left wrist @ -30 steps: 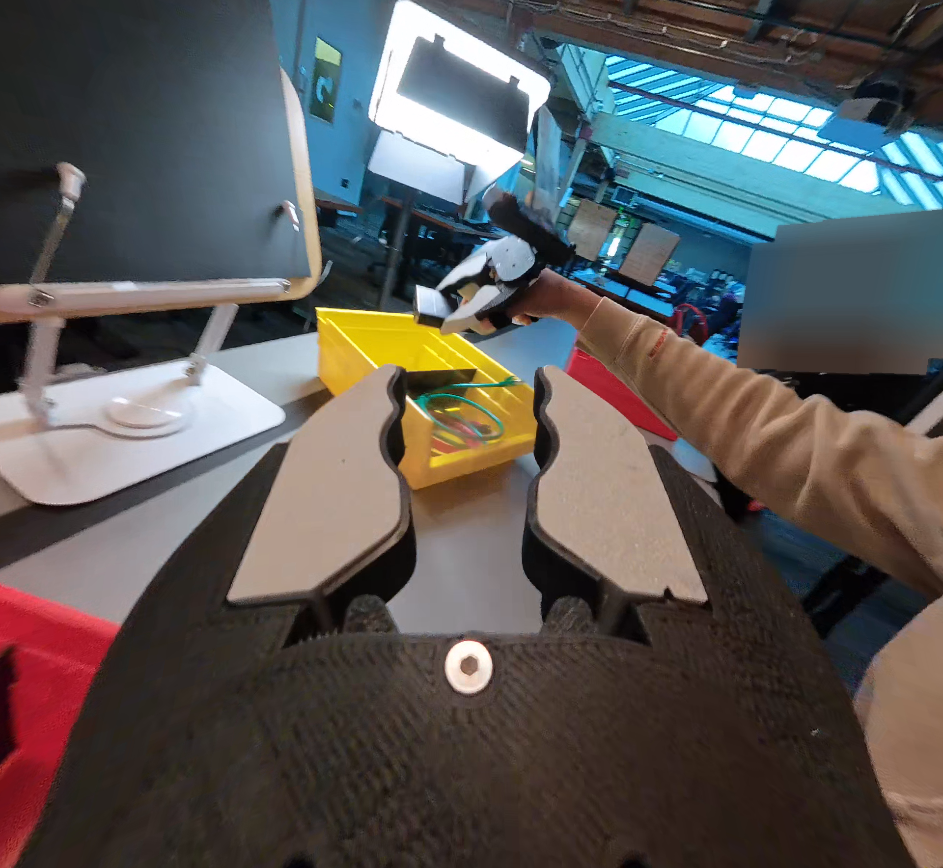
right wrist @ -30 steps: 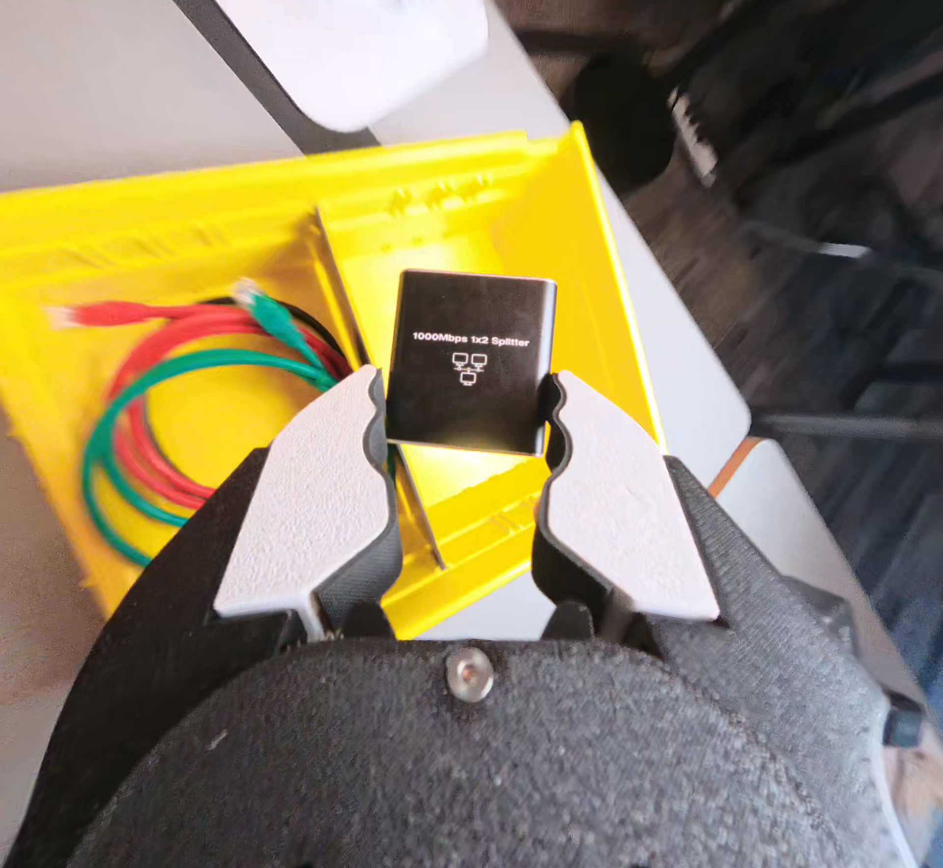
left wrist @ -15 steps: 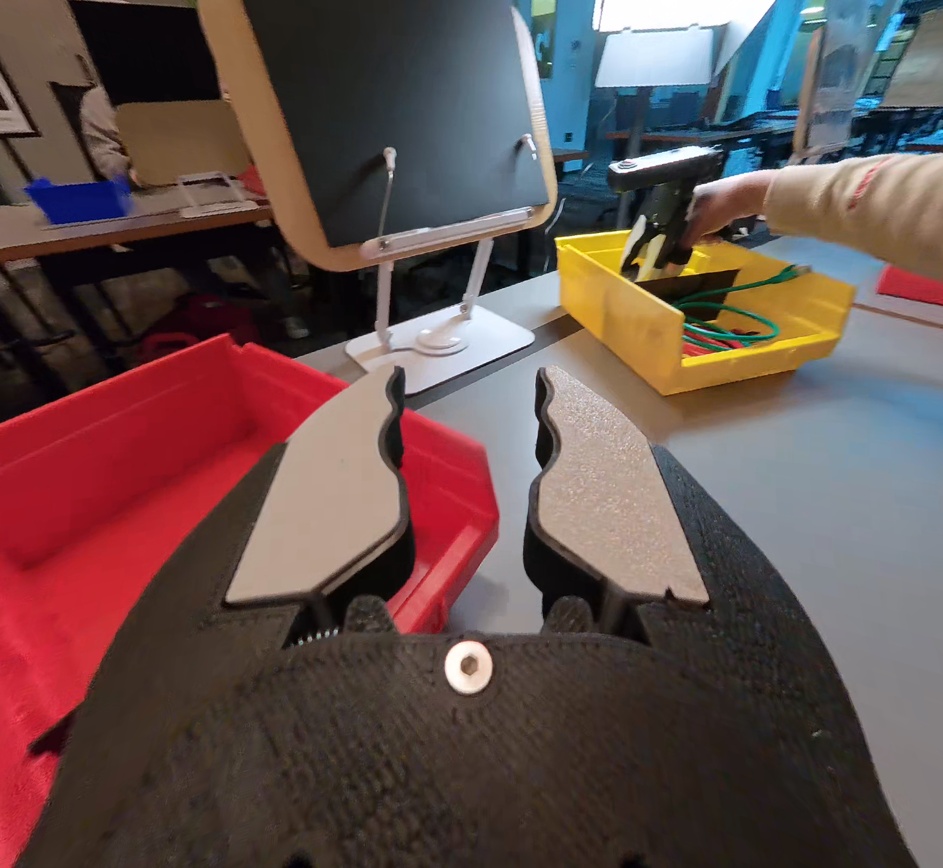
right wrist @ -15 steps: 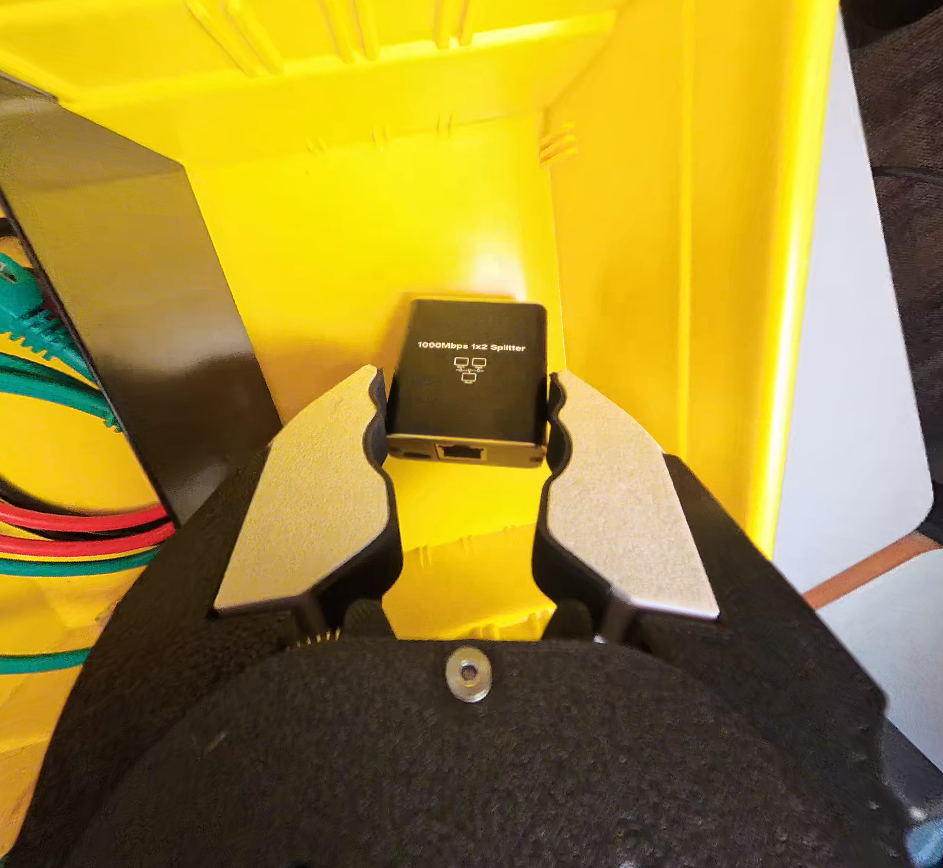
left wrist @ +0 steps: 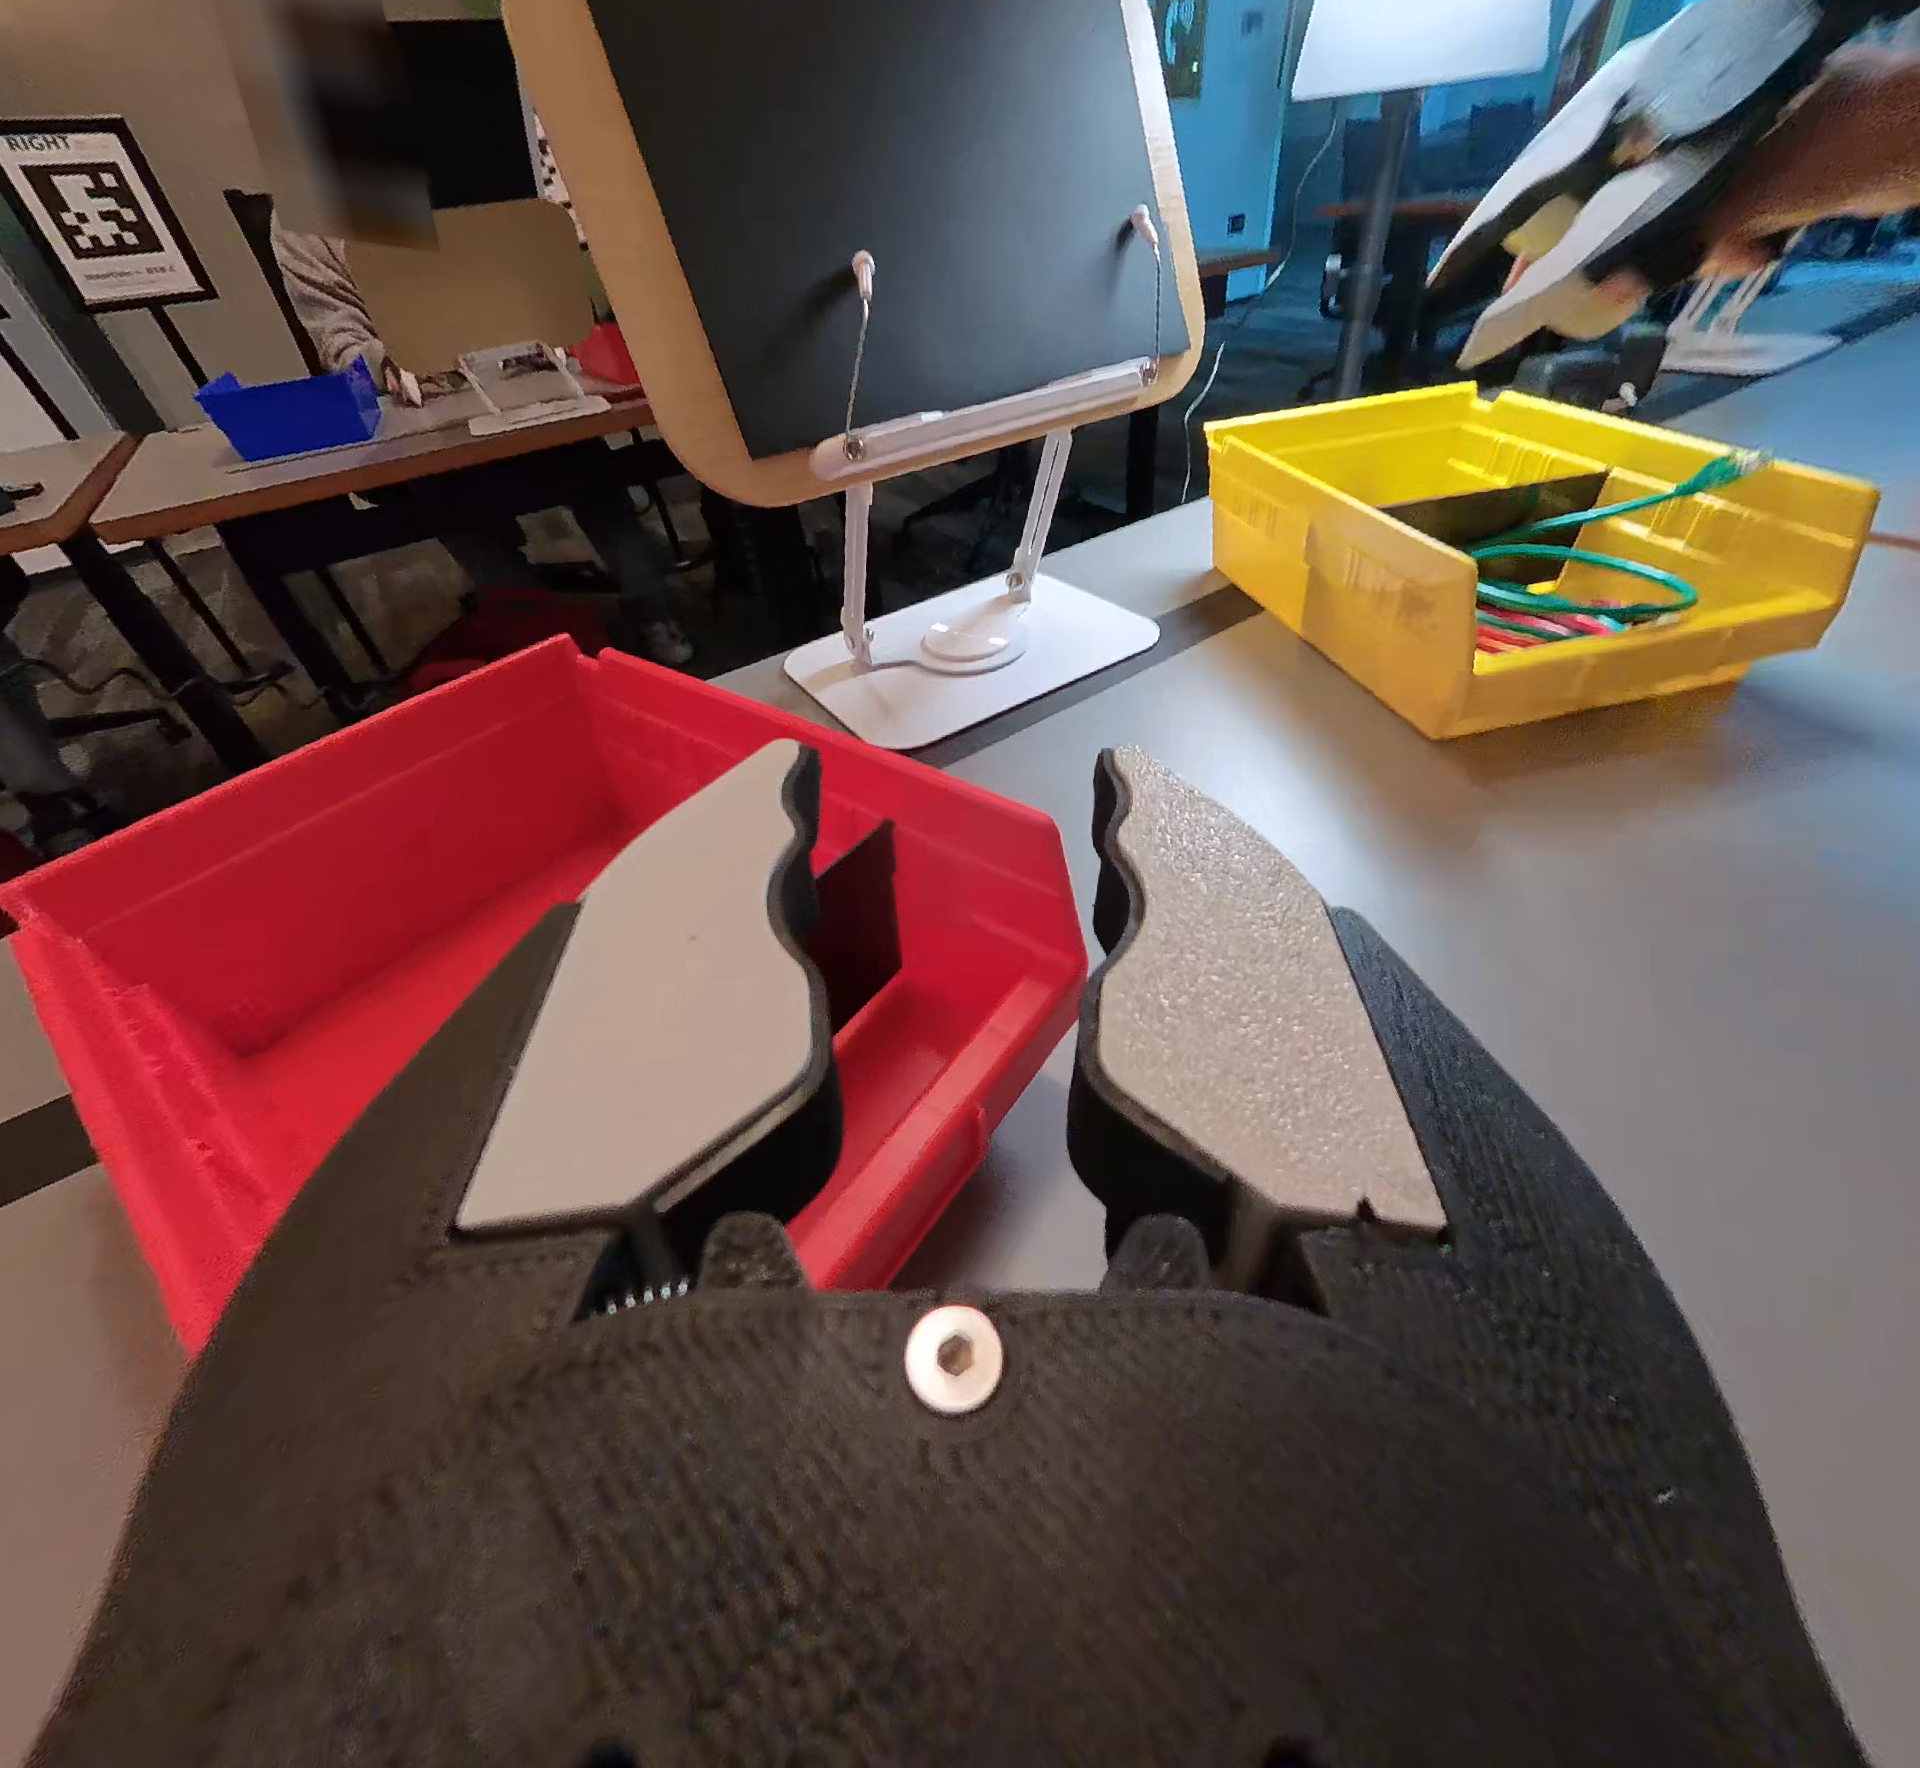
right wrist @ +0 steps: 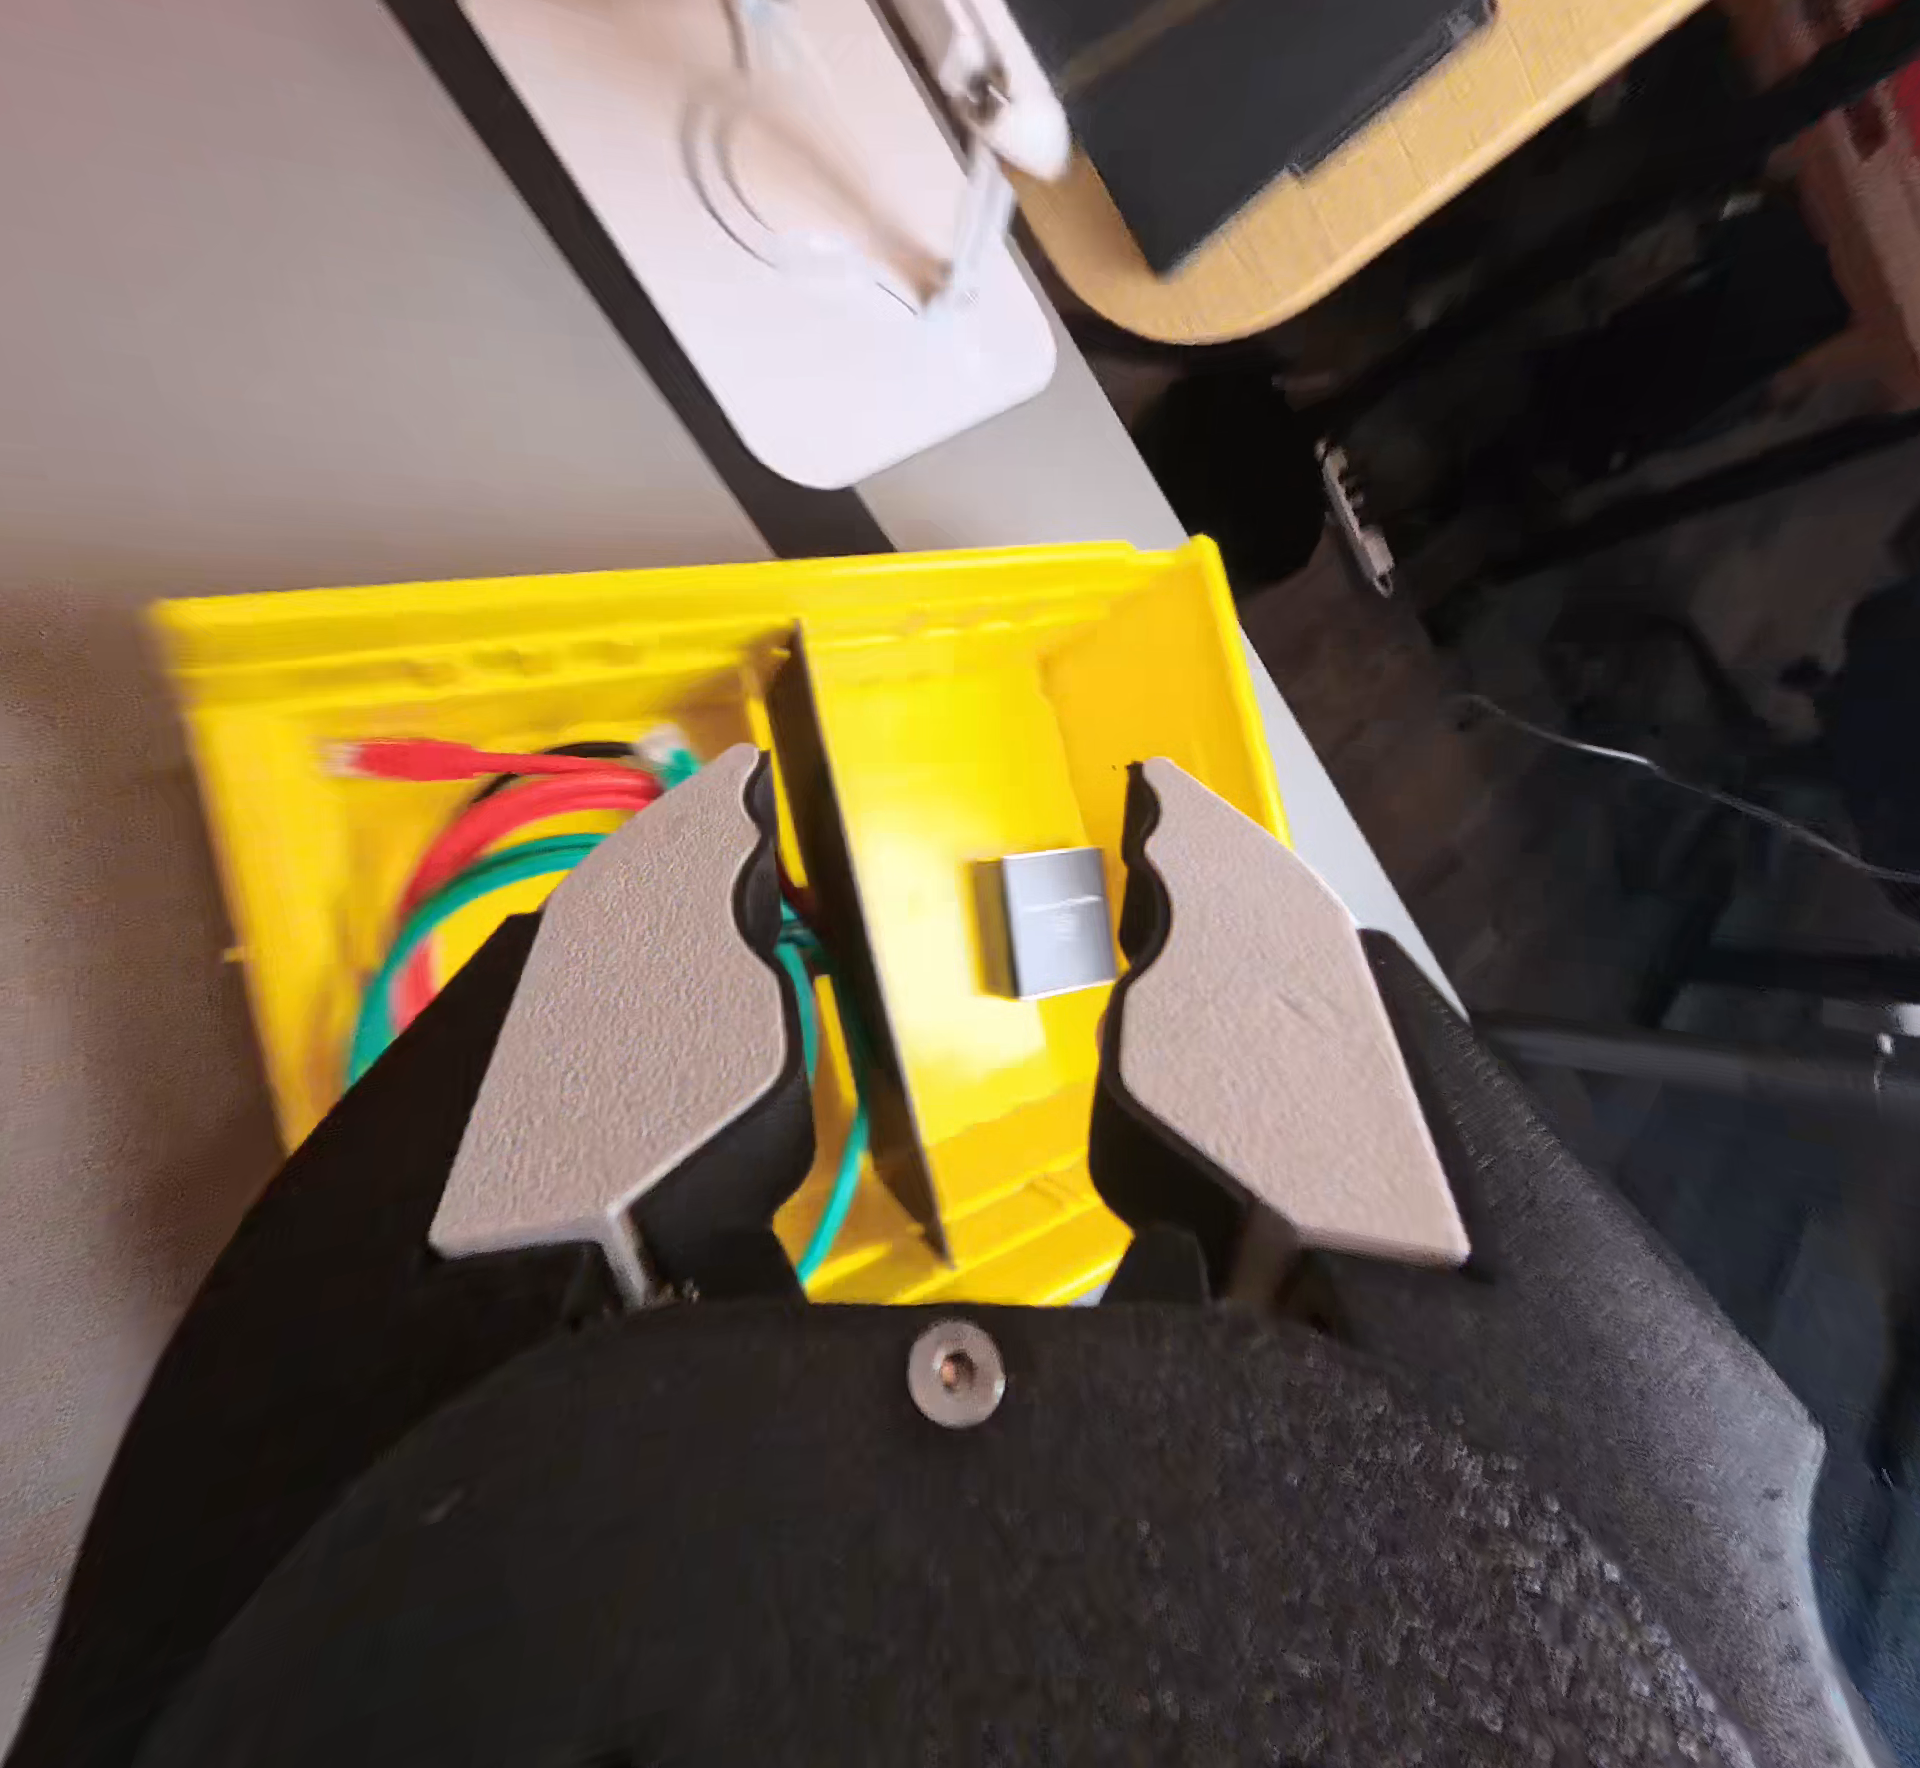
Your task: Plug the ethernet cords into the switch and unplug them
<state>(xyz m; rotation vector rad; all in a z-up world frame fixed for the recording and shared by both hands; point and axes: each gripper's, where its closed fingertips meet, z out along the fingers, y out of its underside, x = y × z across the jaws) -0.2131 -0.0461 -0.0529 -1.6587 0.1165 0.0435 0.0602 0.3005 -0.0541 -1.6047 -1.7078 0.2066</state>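
The small switch [right wrist: 1049, 923] lies on the floor of the yellow bin's [right wrist: 1236, 679] right compartment, behind a black divider [right wrist: 852, 939]. Red cord [right wrist: 499, 804] and green cord [right wrist: 842, 1168] lie coiled in the left compartment; they also show in the left wrist view [left wrist: 1579, 591]. My right gripper [right wrist: 940, 783] is open and empty above the bin; it also shows in the left wrist view [left wrist: 1527, 264], blurred, at the upper right. My left gripper [left wrist: 951, 773] is open and empty over the right edge of a red bin [left wrist: 343, 887].
A black board on a white stand [left wrist: 977, 648] stands at the table's back edge between the bins. The yellow bin [left wrist: 1351, 575] sits at the back right near the table edge. The red bin holds a black divider [left wrist: 857, 918]. Other tables and a blue bin [left wrist: 291, 414] stand behind. Across from one pair of fingers to the other is roughly 45 cm. The small switch [right wrist: 1049, 923] is closer to my right gripper, around 20 cm from its tips; the left tips are 55 cm off.
My right gripper let go of the switch in the yellow bin's right compartment, opened and rose away. My left gripper shifted slightly nearer the red bin.
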